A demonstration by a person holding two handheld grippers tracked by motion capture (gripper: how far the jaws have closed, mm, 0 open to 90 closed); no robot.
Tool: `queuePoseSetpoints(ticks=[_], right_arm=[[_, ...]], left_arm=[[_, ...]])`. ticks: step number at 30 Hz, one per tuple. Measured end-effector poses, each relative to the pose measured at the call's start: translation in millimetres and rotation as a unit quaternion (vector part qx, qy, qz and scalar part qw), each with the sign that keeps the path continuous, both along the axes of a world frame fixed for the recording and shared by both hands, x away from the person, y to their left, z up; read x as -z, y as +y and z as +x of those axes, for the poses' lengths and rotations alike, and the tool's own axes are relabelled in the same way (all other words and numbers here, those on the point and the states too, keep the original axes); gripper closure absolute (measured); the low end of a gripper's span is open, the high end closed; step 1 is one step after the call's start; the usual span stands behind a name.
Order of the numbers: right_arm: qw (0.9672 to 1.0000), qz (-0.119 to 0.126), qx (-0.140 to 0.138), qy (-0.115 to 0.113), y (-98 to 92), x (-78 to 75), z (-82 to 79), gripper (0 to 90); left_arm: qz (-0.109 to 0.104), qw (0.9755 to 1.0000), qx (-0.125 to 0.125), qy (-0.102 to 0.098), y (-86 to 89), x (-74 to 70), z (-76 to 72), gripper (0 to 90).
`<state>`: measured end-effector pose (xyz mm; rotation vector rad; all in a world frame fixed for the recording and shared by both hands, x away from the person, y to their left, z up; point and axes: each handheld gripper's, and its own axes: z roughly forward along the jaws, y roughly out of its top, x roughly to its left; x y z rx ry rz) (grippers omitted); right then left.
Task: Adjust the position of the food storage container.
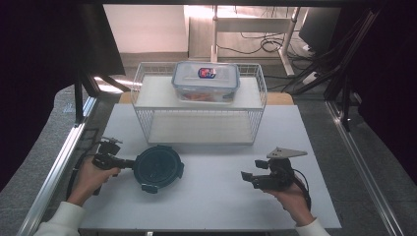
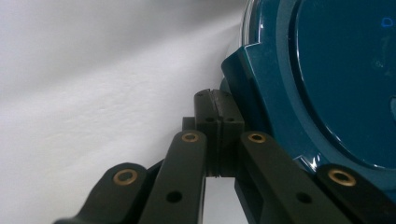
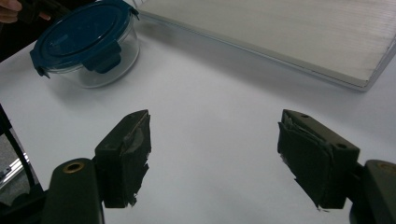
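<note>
Left claw [image 2: 215, 100], jaws together, touches round container [image 2: 327, 84]; right claw [image 3: 215, 158] gapes empty.

Item 1: round glass container [image 1: 158, 168] with a dark teal snap-lock lid [image 3: 83, 33]. We record it upright on the white table [image 1: 211, 201], lid seated, toward the left front, in front of the wire rack [image 1: 199, 101] and apart from it. Clear glass wall visible below the lid (we cannot make out any contents). We count 3 visible latch tabs, all folded down against the rim.
</note>
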<state>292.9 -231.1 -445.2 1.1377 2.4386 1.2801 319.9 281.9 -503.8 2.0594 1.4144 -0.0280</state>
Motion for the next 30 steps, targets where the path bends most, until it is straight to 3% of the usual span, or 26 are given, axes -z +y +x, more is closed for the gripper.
queuePoseSetpoints(ticks=[11,16,30], right_arm=[[1.0000,-0.001,0.000,0.002,1.2,1.0,0.0,25.6],[1.0000,-0.001,0.002,0.003,0.0,1.1,0.0,25.6],[1.0000,-0.002,0.005,0.007,-1.0,2.2,0.6,25.5]], left_arm=[[-0.020,0.9994,0.028,0.008,-32.6,2.3,-3.7,90.0],[-0.014,0.9988,0.047,0.008,-50.2,1.0,-6.9,90.0],[-0.028,0.9972,0.069,0.006,-84.8,0.4,-16.1,90.0]])
